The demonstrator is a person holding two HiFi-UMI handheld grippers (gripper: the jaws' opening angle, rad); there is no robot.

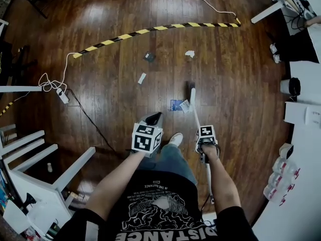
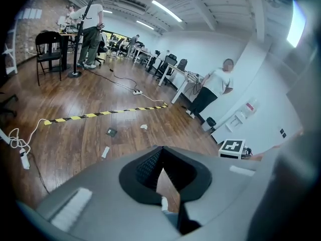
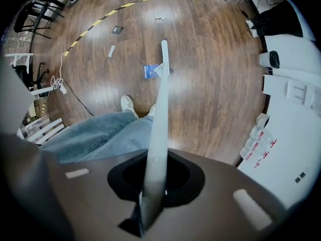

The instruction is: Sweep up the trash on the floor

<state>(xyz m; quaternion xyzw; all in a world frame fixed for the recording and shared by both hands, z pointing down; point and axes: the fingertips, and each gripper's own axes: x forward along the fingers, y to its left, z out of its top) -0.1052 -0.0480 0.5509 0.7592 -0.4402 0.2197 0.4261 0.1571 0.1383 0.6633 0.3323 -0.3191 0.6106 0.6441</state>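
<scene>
The broom handle [image 3: 159, 114] is clamped in the right gripper [image 3: 150, 200], its far end set beside the blue wrapper [image 1: 175, 105]; the left gripper [image 2: 163, 184] is held closed on nothing. Little is judged done: a white scrap [image 1: 142, 78], a dark square [image 1: 149, 56] and a crumpled paper [image 1: 189, 53] are seen scattered on the floor [image 1: 100, 74].

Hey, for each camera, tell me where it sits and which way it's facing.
Head view: on the person's head, facing steeply down at the floor; arms, a leg, left gripper, right gripper show.
Left gripper view: on that gripper, facing out across the room; shut tongs show.
Right gripper view: on that gripper, facing down the white handle it clamps; jeans show.
Shared: all see the striped tape.
</scene>
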